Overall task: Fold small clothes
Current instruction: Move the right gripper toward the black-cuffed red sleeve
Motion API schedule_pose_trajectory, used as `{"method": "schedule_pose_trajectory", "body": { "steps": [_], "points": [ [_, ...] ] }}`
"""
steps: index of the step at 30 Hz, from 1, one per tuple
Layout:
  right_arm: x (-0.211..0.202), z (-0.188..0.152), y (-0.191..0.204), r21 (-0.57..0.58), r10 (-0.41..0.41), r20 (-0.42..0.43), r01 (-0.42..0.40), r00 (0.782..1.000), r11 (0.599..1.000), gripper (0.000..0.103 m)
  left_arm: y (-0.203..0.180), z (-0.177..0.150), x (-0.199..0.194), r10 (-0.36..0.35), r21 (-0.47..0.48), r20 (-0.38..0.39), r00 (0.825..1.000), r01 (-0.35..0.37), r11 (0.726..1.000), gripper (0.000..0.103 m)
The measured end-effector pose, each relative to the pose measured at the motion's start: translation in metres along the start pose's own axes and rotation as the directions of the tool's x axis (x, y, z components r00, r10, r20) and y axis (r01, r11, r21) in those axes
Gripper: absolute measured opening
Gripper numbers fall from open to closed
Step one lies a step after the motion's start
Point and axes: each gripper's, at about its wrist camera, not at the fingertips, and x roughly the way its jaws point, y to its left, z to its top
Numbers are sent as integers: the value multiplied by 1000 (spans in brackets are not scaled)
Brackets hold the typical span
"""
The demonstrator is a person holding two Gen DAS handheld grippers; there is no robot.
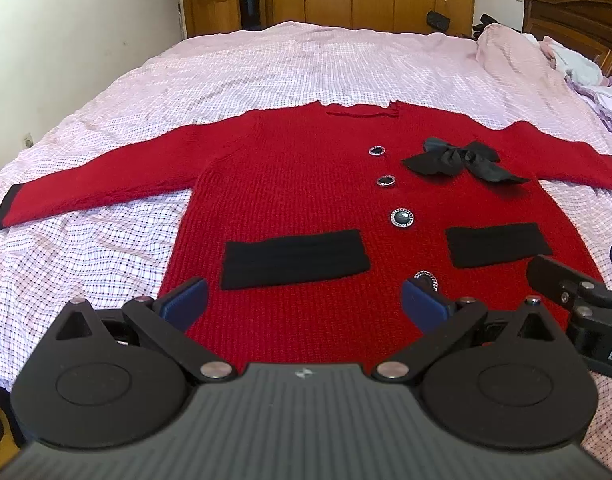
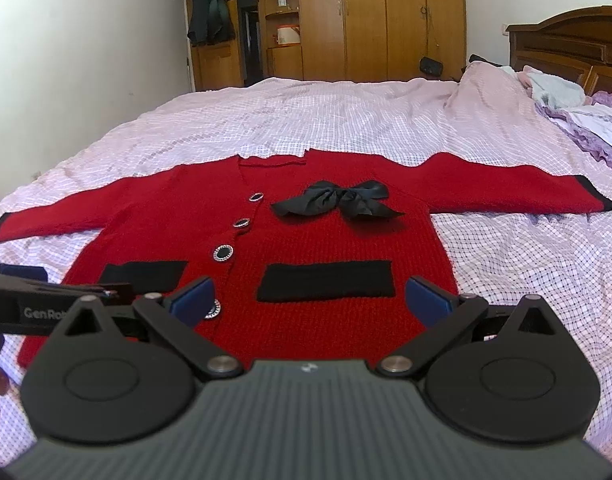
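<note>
Red cardigan (image 1: pixel 306 200) flat on bed (image 1: pixel 265 68), both tongs — left (image 1: pixel 303 300), right (image 2: pixel 310 300) — spread, empty; pinch hem corners evenly, mind the bow (image 1: pixel 462 160).

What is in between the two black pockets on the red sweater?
A round, silver-rimmed black button sits just above the gap between the black knit pockets of the red knit cardigan, seen in both views.

Red knit cardigan (image 1: pixel 306 184) flat, front up, on checked bedsheet (image 1: pixel 265 68); sleeves spread wide, black cuffs, two black pocket flaps, black bow (image 1: pixel 462 160), buttoned.
</note>
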Motion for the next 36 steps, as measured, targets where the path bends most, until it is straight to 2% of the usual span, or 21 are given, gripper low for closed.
{"method": "schedule_pose_trajectory", "body": {
  "steps": [13,23,26,27,30,36],
  "points": [
    [5,3,-7,31,7,-23,-6,1000,1000,103,-3,7,6,29,41,-24,999,-28,999,103],
    [15,17,-24,42,-21,2,21,1000,999,103,-3,27,14,-5,21,-21,1000,6,1000,103],
    [23,21,-37,67,-4,28,2,1000,998,103,-6,33,20,-10,27,-23,1000,10,1000,103],
    [26,23,-42,74,-7,33,4,999,997,103,-8,35,22,-1,37,2,1000,1,999,103],
    [39,31,-59,87,-28,43,25,999,996,103,-11,40,30,2,38,6,1000,-2,999,103],
    [81,52,-115,159,-69,58,59,996,985,103,-17,46,56,-1,26,-45,999,2,1000,103]
  ]
}}
